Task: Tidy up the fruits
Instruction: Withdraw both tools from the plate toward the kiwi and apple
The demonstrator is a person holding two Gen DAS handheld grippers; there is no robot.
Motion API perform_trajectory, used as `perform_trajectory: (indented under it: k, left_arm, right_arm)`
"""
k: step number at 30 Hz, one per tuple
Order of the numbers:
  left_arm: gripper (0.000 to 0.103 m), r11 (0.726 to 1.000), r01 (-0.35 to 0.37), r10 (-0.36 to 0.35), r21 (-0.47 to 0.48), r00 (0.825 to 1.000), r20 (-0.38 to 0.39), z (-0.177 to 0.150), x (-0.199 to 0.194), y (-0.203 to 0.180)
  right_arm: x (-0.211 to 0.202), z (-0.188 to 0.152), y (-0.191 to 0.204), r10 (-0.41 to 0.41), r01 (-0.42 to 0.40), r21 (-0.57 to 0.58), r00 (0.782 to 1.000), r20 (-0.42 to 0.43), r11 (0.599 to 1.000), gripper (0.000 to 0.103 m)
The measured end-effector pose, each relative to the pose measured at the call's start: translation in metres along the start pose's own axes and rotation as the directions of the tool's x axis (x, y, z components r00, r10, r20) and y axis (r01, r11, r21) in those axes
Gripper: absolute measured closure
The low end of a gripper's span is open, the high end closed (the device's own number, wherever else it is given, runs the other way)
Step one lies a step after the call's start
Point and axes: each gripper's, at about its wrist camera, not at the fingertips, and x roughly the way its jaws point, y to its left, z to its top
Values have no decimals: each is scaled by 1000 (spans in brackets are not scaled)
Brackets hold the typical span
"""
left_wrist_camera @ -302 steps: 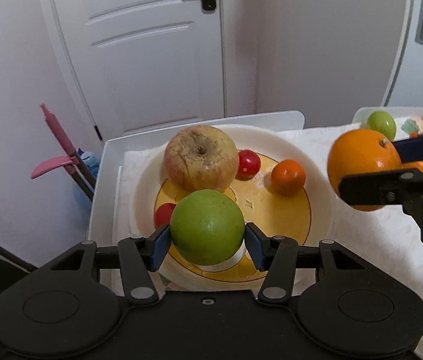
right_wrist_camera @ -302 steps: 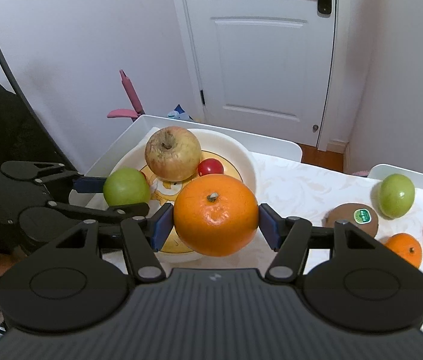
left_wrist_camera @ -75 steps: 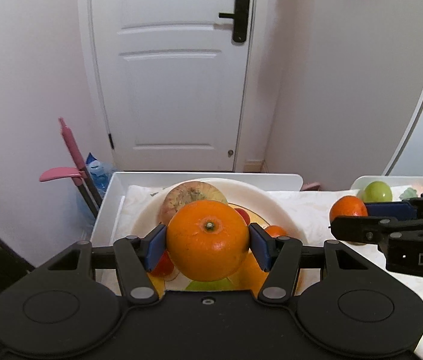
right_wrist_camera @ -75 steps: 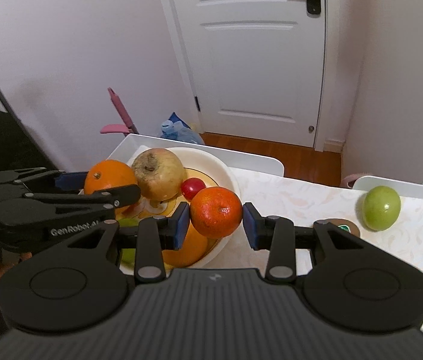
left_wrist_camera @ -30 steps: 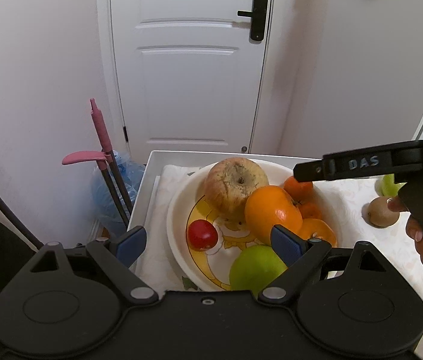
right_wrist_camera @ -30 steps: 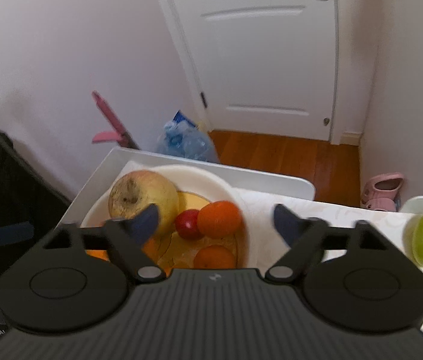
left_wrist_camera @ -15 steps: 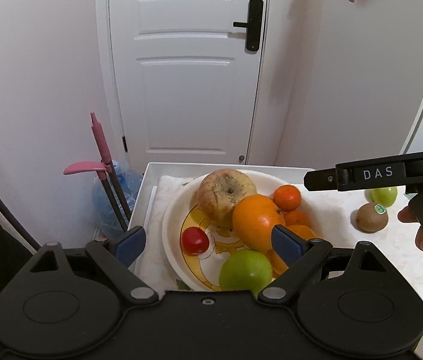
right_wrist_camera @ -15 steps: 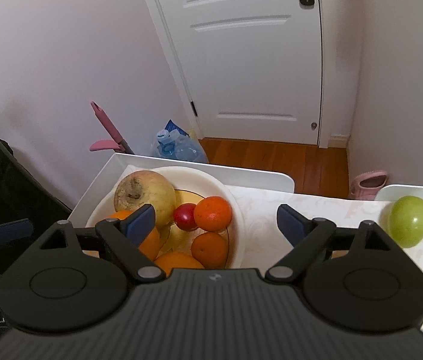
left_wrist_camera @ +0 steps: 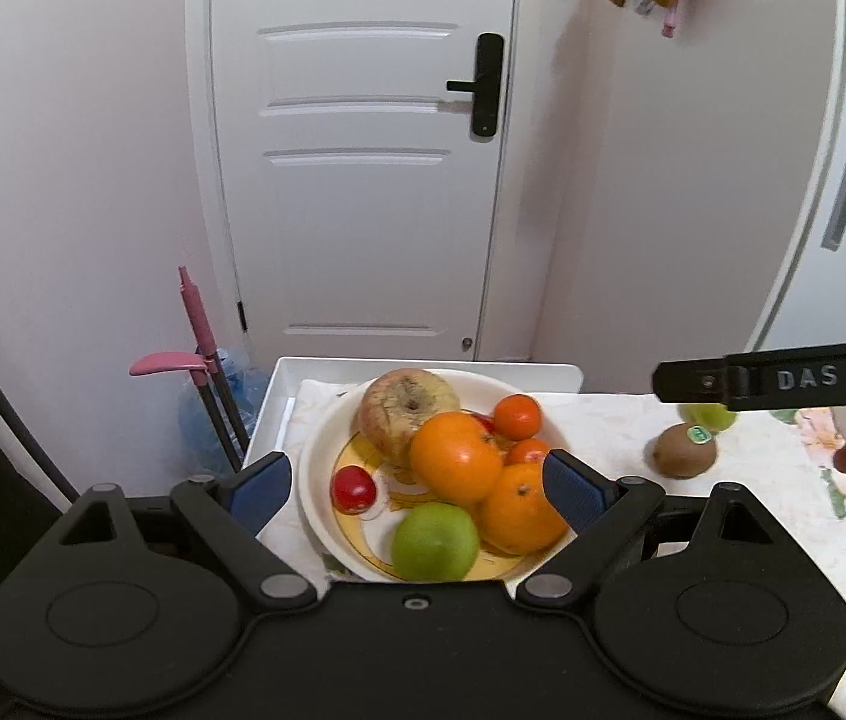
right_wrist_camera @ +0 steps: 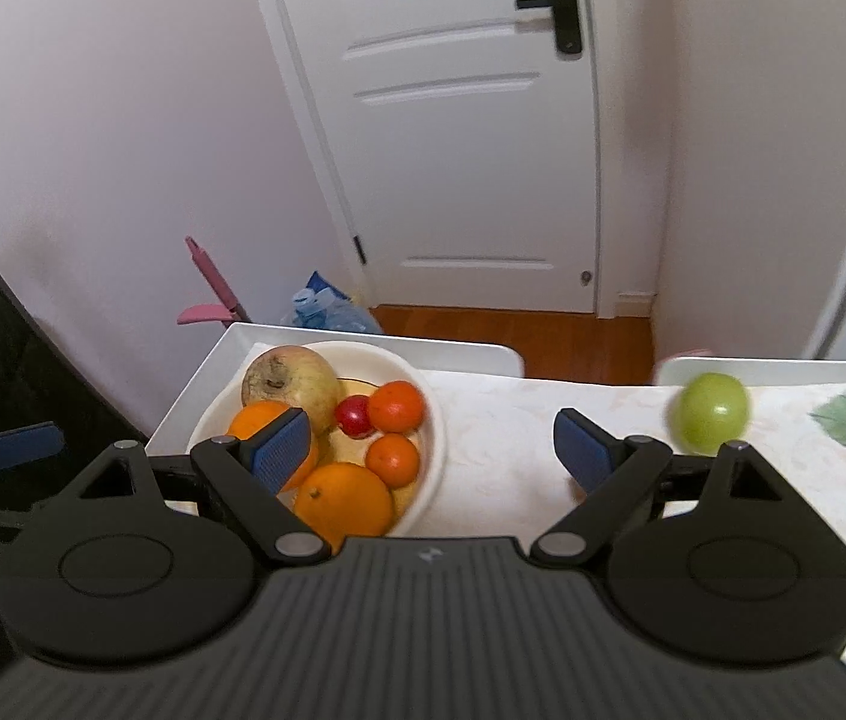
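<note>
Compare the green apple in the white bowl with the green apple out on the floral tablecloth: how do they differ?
The green apple in the white bowl lies at the bowl's near rim, touching a large orange. The green apple on the floral tablecloth sits alone outside the white bowl, near the table's far edge. From the left wrist, the bowl apple shows whole; the tablecloth apple is mostly hidden behind the right hand-held gripper. Both are round, smooth and green.

"DAS" stands in raised letters on the right claw (left_wrist_camera: pixel 687 383).
</note>
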Motion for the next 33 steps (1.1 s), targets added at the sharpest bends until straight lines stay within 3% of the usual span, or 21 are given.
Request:
perform_trajectory:
  k: [8,18,33]
  left_arm:
    - [10,1000,9,-9,1,1000,20,3,-18,-29]
    - [9,1000,9,-9,-23,1000,13,8,-19,-95]
    - [9,997,-49,46,-56,998,-53,0,47,-187]
  right_arm:
    - [-46,-10,-46,-69,68,18,997,35,998,0]
    - [-68,-8,-117,-65,65,-23,998,21,998,0]
    - [-14,-2,-215,13,-22,-190,999,-47,982,0]
